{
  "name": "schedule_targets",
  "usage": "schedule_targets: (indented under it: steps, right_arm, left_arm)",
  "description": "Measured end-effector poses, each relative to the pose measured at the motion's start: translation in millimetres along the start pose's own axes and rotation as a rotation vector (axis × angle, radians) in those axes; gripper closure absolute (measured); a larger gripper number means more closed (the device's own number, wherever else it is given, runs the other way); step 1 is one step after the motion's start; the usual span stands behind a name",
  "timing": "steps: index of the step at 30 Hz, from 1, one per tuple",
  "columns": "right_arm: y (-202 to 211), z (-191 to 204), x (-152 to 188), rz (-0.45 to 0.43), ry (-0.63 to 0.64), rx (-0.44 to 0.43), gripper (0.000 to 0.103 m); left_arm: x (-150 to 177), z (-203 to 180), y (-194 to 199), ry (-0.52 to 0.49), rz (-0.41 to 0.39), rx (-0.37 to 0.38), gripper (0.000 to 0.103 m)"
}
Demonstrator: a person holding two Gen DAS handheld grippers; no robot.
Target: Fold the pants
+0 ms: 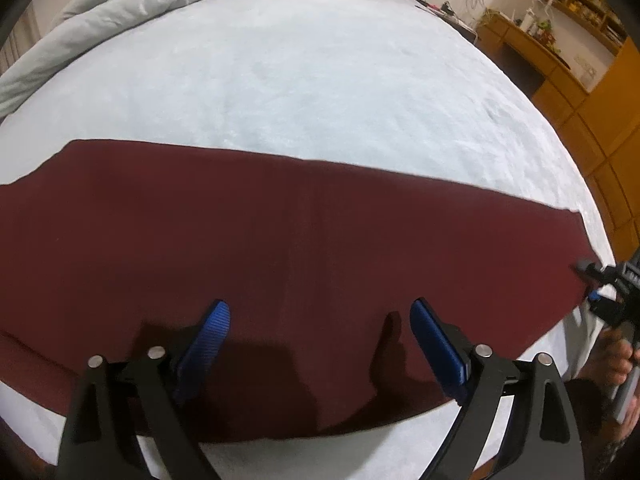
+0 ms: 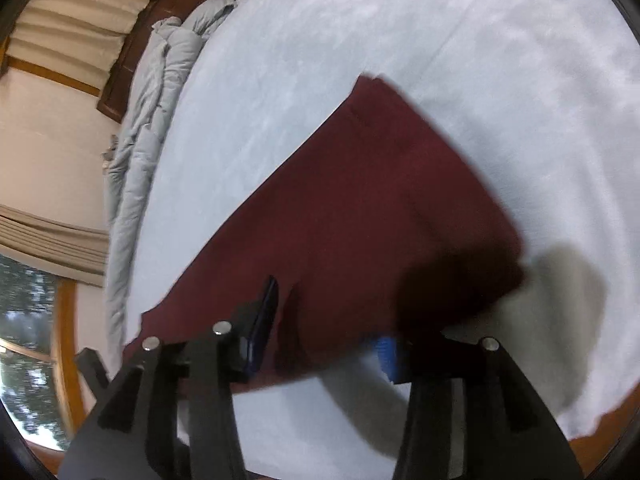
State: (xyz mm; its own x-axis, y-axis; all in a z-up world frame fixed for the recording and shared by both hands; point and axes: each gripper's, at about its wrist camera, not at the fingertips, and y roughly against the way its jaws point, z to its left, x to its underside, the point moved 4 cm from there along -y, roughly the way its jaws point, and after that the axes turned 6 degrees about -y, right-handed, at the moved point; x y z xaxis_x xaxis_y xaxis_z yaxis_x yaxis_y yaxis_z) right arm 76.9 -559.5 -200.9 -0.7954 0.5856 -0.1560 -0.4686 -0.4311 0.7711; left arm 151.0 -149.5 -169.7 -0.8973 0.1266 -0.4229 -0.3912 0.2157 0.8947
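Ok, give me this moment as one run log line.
pants: flat on bed, lengthwise | left gripper: open above pants, empty | right gripper: open, nothing gripped, at pants' end

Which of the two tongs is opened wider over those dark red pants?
The left tongs: their blue pads stand far apart above the maroon pants. The right tongs gape less.

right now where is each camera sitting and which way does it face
Left wrist: on the left gripper, looking down across the maroon pants on the bed; its own blue-padded fingers stand wide apart, and the right gripper and a hand show at the right edge.
Right wrist: on the right gripper, looking down along the pants toward the duvet; its fingers are apart.
Shared: pants, bed, duvet.
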Motion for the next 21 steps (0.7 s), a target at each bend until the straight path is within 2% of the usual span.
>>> schedule_targets:
  steps: [2,6,7,9,11,13,16,18,19,21]
  right_arm:
    - [14.0,-12.3,-2.2,-0.04,-0.034,0.057,0.05]
    - [33.7,-39.3,-9.6,-0.113,-0.101,0.072,0.05]
    - [34.5,-45.3,-13.5,-0.107,-0.121,0.056,0.051]
    - [33.1,-50.5,-18.3,-0.101,-0.135,0.049,0.068]
    - [34.2,-44.7,-19.0,-0.111,-0.081,0.074,0.072]
    - [39.0,-30.7,-18.0,-0.142,-0.037,0.061,0.074]
    - [54.8,-14.6,-18.8,-0.208,0.003,-0.064,0.076]
    - [50.8,-21.6,-22.3,-0.2,-0.005,-0.015,0.076]
    - [38.4,-32.0,-23.8,-0.16,-0.021,0.051,0.076]
    - [20.6,-47.7,-23.4,-0.109,-0.07,0.082,0.075]
  left_arm:
    - [4.0,1.6,3.3,-0.011,-0.001,-0.009,0.011]
    - [3.5,0.8,-1.3,0.011,0.005,0.005,0.011]
    - [3.0,0.6,-2.5,0.012,0.006,0.006,0.011]
    - [2.9,-1.2,-6.2,-0.002,0.012,-0.005,0.011]
    - [3.0,-3.2,-7.3,-0.013,0.013,-0.013,0.01]
    - [2.1,-4.8,-8.9,-0.019,0.016,-0.017,0.01]
    - [3.6,-2.6,-7.6,-0.013,0.015,-0.014,0.01]
    - [4.2,-3.2,-9.1,-0.022,0.016,-0.02,0.01]
    - [5.5,-2.4,-8.7,-0.026,0.017,-0.023,0.009]
    - [6.2,-4.0,-10.1,-0.037,0.019,-0.033,0.008]
